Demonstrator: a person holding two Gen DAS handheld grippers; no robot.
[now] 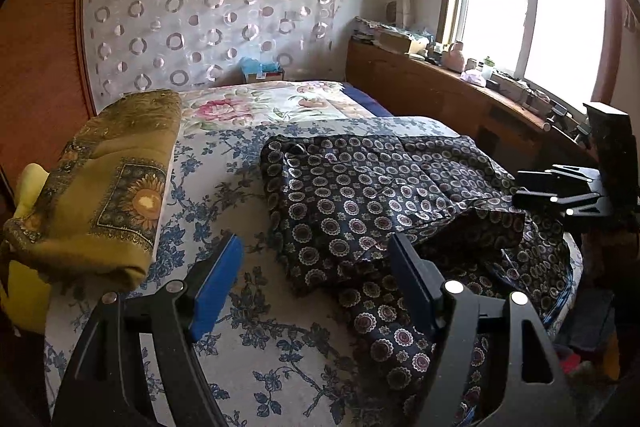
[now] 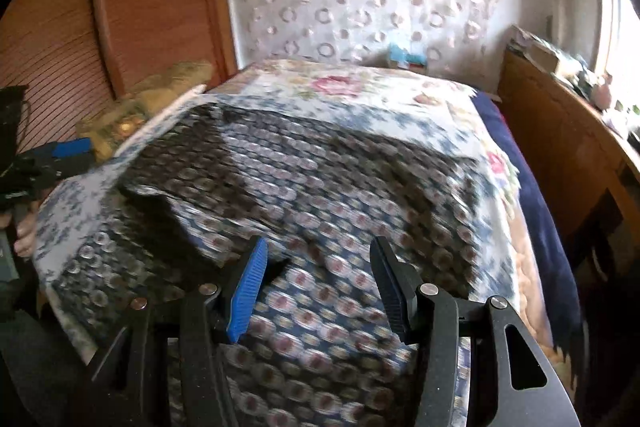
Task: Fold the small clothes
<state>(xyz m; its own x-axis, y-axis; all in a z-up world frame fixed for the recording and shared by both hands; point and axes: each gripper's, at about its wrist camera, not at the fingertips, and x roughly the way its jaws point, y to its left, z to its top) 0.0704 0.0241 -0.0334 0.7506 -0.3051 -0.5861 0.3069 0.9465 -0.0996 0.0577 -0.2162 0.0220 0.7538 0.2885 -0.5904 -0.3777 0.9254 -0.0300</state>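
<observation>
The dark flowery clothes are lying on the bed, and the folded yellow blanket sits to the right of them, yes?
Not quite. In the left wrist view the folded yellow blanket sits to the left of the dark flowery clothes, which do lie on the bed.

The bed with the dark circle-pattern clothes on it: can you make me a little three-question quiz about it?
1. True or false: the left gripper is squeezing the dark patterned garment.
2. What lies folded at the bed's left edge? A) mustard sunflower-print cloth B) red towel C) white pillow
3. Fill in: the bedsheet under the garment has ____ flowers.

Key: 1 false, its fingers stand apart over the sheet. 2 A, the mustard sunflower-print cloth. 3 blue.
</observation>
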